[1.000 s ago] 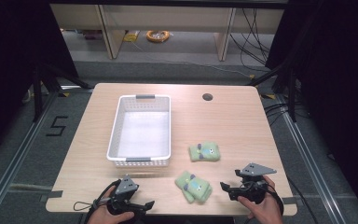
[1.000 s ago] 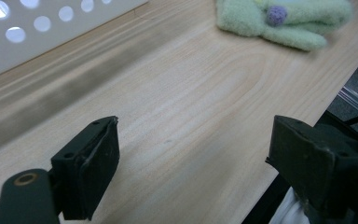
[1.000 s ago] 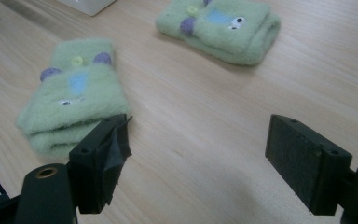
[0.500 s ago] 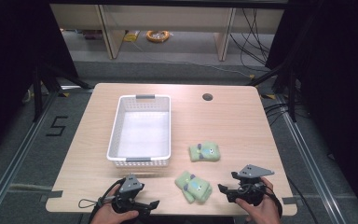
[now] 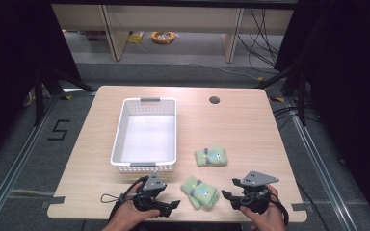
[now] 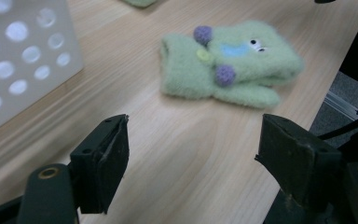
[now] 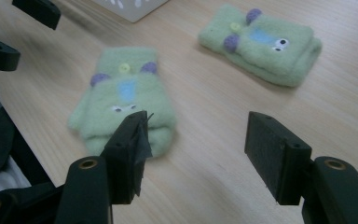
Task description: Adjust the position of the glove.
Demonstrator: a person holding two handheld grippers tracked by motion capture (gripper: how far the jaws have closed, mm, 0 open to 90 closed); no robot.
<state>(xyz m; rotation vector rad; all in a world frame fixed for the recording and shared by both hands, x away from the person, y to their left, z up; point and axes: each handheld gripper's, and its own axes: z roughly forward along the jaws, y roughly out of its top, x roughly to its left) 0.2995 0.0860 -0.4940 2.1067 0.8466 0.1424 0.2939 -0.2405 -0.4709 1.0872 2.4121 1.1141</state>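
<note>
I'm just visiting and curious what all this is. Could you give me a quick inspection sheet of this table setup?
Surface: wooden table, round hole near its far edge.
Job's things: two green mittens, the near mitten between the tools, the far mitten beside the white basket.
Clutter: nothing seen.
Grippers: left tool and right tool, jaws open, holding nothing.
Cables: a looped cable trails from the left tool.
Surroundings: shelving and loose floor cables beyond the table.
</note>
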